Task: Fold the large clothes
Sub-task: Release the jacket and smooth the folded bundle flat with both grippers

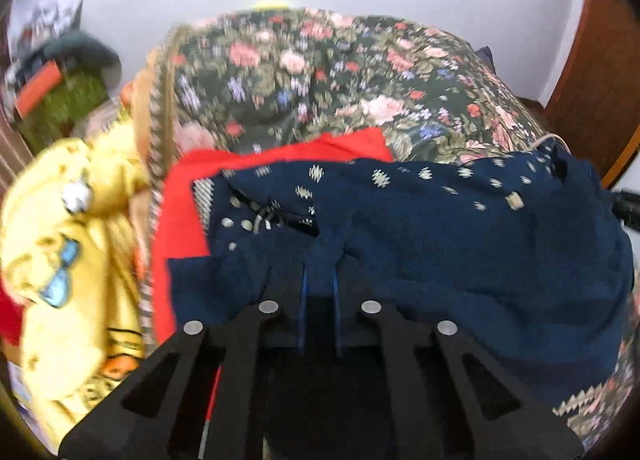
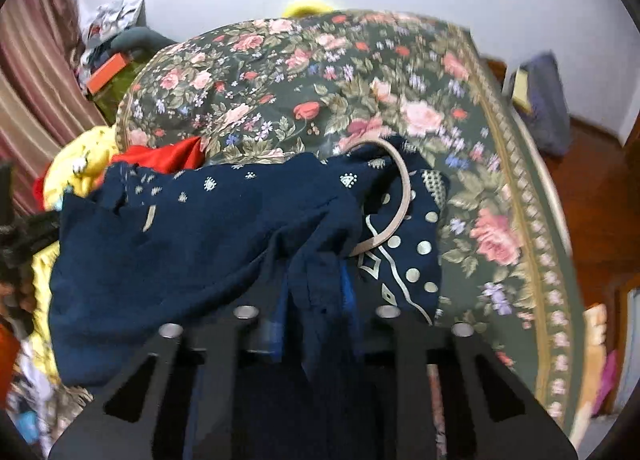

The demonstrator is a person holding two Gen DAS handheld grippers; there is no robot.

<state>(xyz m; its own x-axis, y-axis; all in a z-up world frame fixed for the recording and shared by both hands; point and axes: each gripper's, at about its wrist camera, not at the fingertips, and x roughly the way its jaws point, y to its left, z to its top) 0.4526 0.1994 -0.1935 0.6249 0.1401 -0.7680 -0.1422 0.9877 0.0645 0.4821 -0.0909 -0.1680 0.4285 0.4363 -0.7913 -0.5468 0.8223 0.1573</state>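
A navy garment with pale printed motifs (image 1: pixel 440 244) lies crumpled across a floral bedcover (image 1: pixel 320 72). My left gripper (image 1: pixel 320 276) is shut on a fold of it near the dotted neckline, with cloth pinched between the blue fingers. In the right wrist view the same navy garment (image 2: pixel 180 244) spreads to the left, and my right gripper (image 2: pixel 316 300) is shut on a bunched, hanging fold of it. A beige curved band (image 2: pixel 404 184) loops over the garment's dotted trim just beyond the right gripper.
A red garment (image 1: pixel 180 212) lies under the navy one, and a yellow printed garment (image 1: pixel 60 260) is heaped to the left. The bedcover's edge (image 2: pixel 520 220) drops to a wooden floor (image 2: pixel 592 196) on the right. Clutter (image 1: pixel 52 88) sits at the far left by the wall.
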